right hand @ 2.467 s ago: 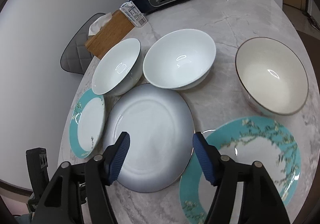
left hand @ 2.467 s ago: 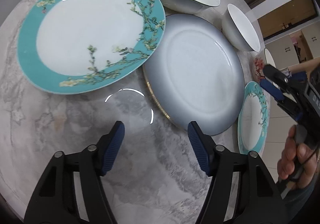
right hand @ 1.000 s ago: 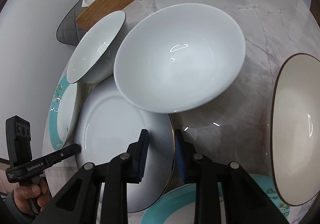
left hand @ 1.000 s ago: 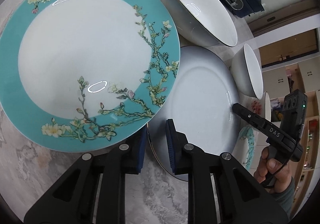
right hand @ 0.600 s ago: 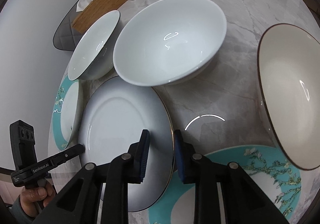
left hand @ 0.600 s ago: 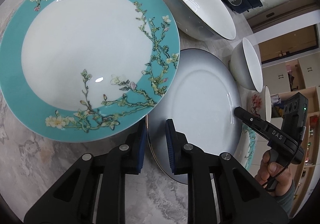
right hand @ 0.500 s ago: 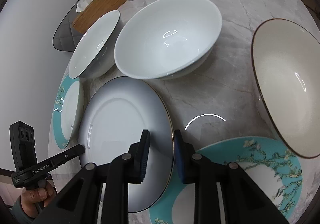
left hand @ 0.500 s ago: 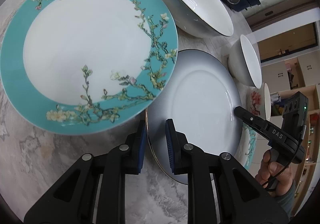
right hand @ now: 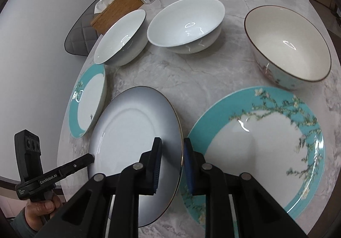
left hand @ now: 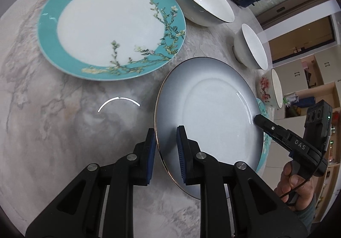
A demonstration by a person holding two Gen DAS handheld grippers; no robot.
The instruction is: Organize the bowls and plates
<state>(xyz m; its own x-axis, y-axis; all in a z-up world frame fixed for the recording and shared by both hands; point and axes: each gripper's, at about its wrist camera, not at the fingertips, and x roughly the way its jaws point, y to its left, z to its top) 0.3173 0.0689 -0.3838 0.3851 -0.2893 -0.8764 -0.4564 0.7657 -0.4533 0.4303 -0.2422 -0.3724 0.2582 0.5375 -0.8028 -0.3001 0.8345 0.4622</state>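
Grey-to-white ombre plate (left hand: 213,114) with a thin gold-ish rim, I think. Two turquoise-rimmed plates (left hand: 110,25) with blossom branches, plus a cream bowl (right hand: 287,46), brown-edged, on grey-veined marble (left hand: 53,121).

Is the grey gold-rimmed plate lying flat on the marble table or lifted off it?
Lifted. Both grippers pinch opposite edges of the grey gold-rimmed plate, and its far edge overlaps a small teal-rimmed plate below it.

Marble table (left hand: 53,123) – grey quilted chair (right hand: 82,31) against white wall (right hand: 42,3); cabinets (left hand: 326,67) beyond.
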